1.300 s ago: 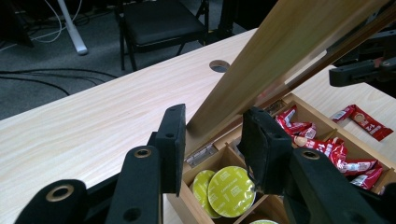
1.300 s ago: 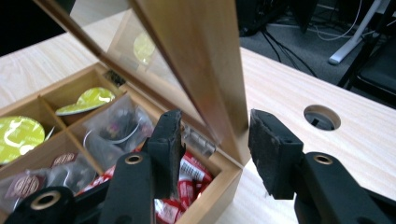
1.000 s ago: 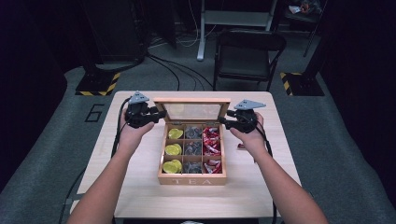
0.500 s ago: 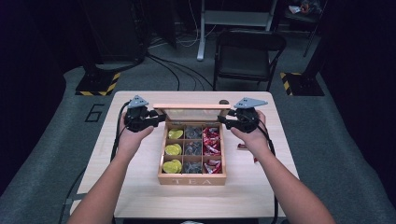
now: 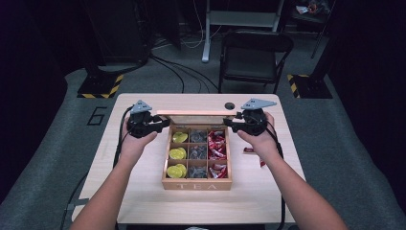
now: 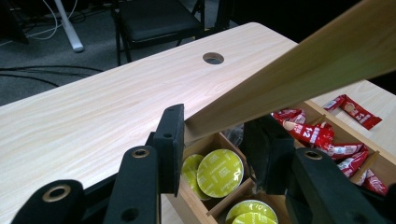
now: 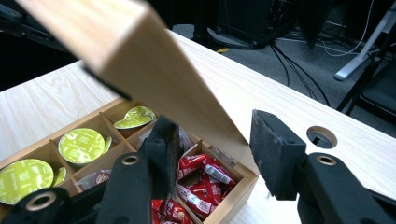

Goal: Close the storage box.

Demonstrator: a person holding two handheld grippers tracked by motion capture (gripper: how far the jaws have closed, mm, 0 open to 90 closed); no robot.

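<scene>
A wooden tea box (image 5: pixel 196 184) sits mid-table, its hinged lid (image 5: pixel 196 113) edge-on and tilted over the compartments. My left gripper (image 5: pixel 165 122) is shut on the lid's left end, my right gripper (image 5: pixel 227 123) on its right end. In the left gripper view the lid (image 6: pixel 289 79) runs up to the right from between the jaws of the left gripper (image 6: pixel 219 135). In the right gripper view the lid (image 7: pixel 154 74) slopes down between the jaws of the right gripper (image 7: pixel 212 135). Inside the box lie yellow-green capsules (image 5: pixel 176 154), dark capsules (image 5: pixel 197 153) and red sachets (image 5: pixel 218 146).
Loose red sachets (image 5: pixel 249 150) lie on the table right of the box. A cable hole (image 5: pixel 230 105) sits in the table behind the lid. Beyond the far edge of the table stands a black chair (image 5: pixel 253 48). Bare tabletop (image 5: pixel 139 191) lies left and in front of the box.
The lid showed its windowed face a second ago and is now edge-on, tipped down over the box. Both grippers moved lower with its ends.
</scene>
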